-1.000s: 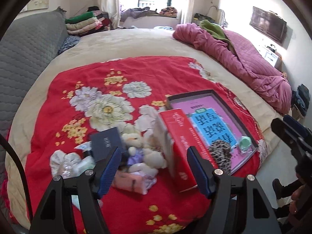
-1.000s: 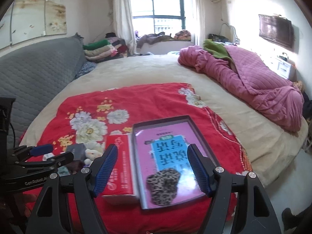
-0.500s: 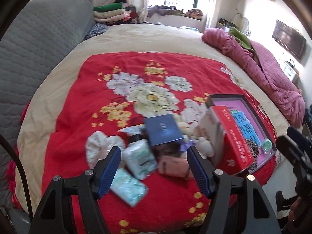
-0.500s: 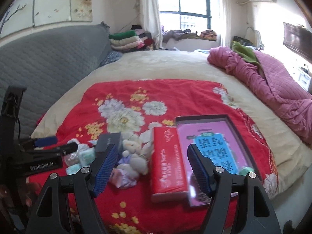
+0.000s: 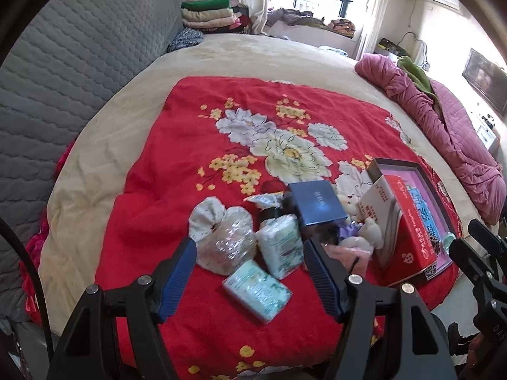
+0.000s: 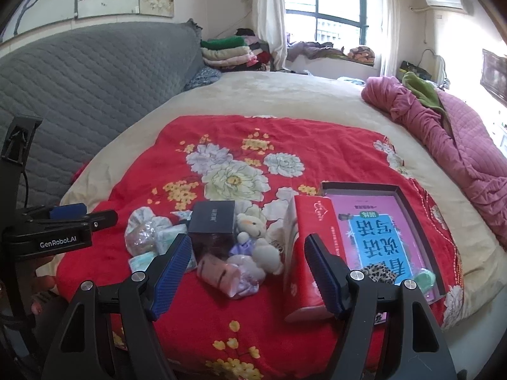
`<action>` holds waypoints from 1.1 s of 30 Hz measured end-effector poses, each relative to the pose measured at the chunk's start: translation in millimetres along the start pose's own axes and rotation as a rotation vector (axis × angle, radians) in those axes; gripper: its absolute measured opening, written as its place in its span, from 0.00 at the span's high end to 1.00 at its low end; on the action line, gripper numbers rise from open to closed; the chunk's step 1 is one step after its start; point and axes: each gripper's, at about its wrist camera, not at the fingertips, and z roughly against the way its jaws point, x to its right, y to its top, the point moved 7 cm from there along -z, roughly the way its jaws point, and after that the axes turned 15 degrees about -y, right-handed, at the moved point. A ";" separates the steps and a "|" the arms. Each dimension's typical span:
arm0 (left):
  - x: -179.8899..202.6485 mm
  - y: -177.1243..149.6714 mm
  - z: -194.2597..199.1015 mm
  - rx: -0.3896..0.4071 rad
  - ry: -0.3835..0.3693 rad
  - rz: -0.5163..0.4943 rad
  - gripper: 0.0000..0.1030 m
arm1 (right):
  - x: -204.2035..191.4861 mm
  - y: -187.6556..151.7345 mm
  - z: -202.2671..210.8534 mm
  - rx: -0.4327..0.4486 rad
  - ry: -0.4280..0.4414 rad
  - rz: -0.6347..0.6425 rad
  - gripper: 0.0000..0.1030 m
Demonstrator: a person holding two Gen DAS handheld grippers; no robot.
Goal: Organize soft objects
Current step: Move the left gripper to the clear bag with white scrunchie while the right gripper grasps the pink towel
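A pile of small things lies on the red flowered blanket (image 5: 196, 145). My left gripper (image 5: 250, 278) hovers open above two pale green tissue packs (image 5: 256, 289) and a clear plastic-wrapped bundle (image 5: 226, 247), gripping nothing. My right gripper (image 6: 247, 272) is open over a pink pouch (image 6: 218, 272), a lilac bundle (image 6: 248, 277) and a small white teddy bear (image 6: 256, 231). A dark box (image 6: 212, 221) stands behind them. A red carton (image 6: 313, 237) stands on edge to the right, beside a dark tray (image 6: 358, 185) with a pink book and a leopard-print piece (image 6: 380, 272).
A grey quilted headboard (image 5: 63, 79) runs along the left. A crumpled pink quilt (image 5: 459, 145) lies at the right of the beige bed. Folded clothes (image 6: 228, 52) are stacked by the window. The bed's near edge is just below both grippers.
Both grippers have swung left along the pile. The left one went from the bear and red carton to the tissue packs; the right one went from the tray to the bear and pouch.
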 end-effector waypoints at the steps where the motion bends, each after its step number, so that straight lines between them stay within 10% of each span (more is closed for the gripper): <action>1: -1.8 -1.1 0.6 0.002 -0.001 0.003 0.32 | -1.1 -0.8 -1.0 -0.003 0.001 0.000 0.27; 33: -79.3 -33.6 -43.5 -0.104 0.049 0.116 0.32 | -45.0 -53.0 -67.7 -0.142 0.061 0.093 0.27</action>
